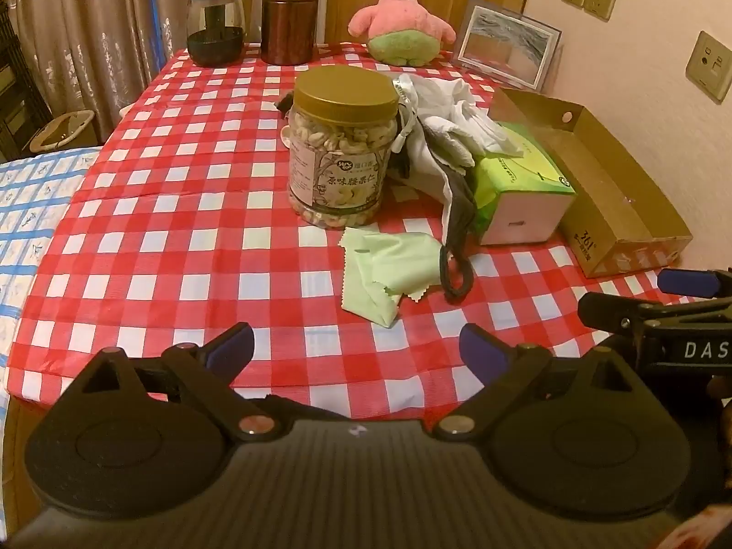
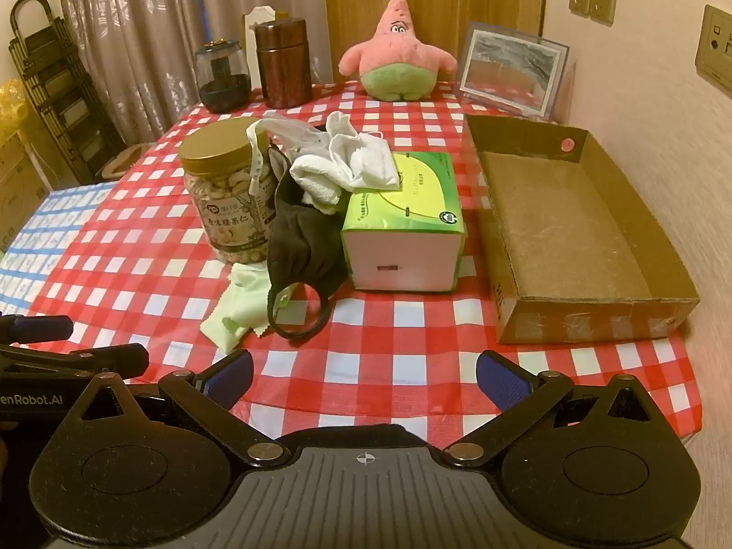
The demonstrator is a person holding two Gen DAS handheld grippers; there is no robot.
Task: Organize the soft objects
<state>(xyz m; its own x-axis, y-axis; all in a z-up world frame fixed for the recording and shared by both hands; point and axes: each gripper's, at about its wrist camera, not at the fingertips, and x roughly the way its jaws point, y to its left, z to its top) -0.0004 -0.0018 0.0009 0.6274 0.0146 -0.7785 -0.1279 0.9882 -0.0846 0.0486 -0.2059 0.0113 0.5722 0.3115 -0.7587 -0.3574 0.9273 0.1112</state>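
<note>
A heap of soft things lies mid-table: white cloths (image 2: 347,164), a black fabric piece (image 2: 302,238) with a black loop band (image 2: 299,315), and a pale green wiping cloth (image 1: 379,270) (image 2: 238,315) flat on the tablecloth. A pink star plush toy (image 1: 402,23) (image 2: 398,52) sits at the far edge. An empty cardboard box lid (image 2: 567,228) (image 1: 613,192) lies at the right. My left gripper (image 1: 357,352) hovers open over the near table edge, short of the green cloth. My right gripper (image 2: 363,377) is open too, near the table's front, with nothing between its fingers.
A jar of cashews (image 1: 343,146) with a gold lid stands beside the heap, a green tissue box (image 2: 405,224) on its other side. A dark glass jar (image 1: 215,29), a brown canister (image 1: 290,18) and a framed picture (image 2: 512,68) line the far edge. A wall runs along the right.
</note>
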